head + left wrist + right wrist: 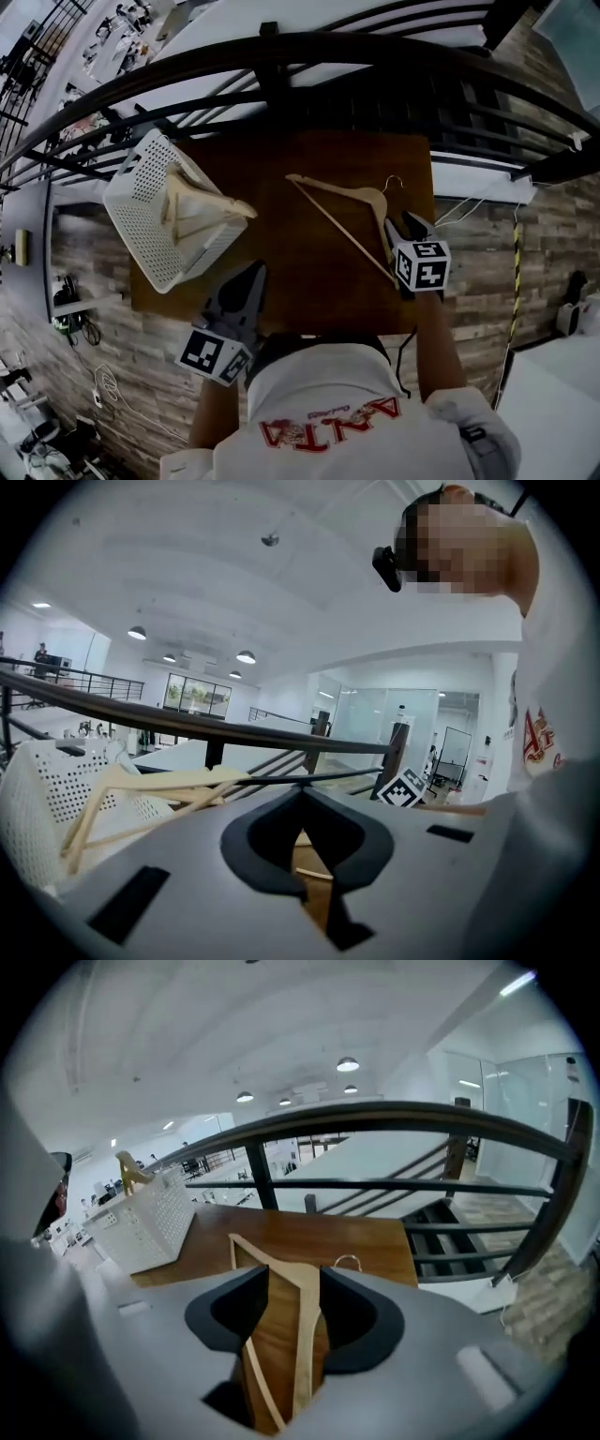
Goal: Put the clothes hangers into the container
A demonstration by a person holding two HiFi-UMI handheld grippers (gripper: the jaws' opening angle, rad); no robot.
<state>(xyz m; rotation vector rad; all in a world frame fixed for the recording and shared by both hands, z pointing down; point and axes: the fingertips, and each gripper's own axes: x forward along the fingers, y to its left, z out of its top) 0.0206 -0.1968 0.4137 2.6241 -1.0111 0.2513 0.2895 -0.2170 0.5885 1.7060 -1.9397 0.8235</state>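
Note:
A wooden clothes hanger [342, 195] with a metal hook lies flat on the brown table [281, 159], right of centre. My right gripper [401, 228] is low over its right end. In the right gripper view the jaws [294, 1279] stand open, and the hanger's [305, 1344] shoulder and bar run between them without being pressed. A white perforated container [141, 187] sits tilted at the table's left, with wooden hangers [202, 202] sticking out of it. My left gripper [255, 272] hovers at the table's front edge, right of the container, shut and empty [300, 794].
A dark metal railing [281, 47] curves along the table's far side, with stairs beyond it at the right. The table's right edge is close to the right gripper. Bare wood lies between the container [141, 1227] and the loose hanger.

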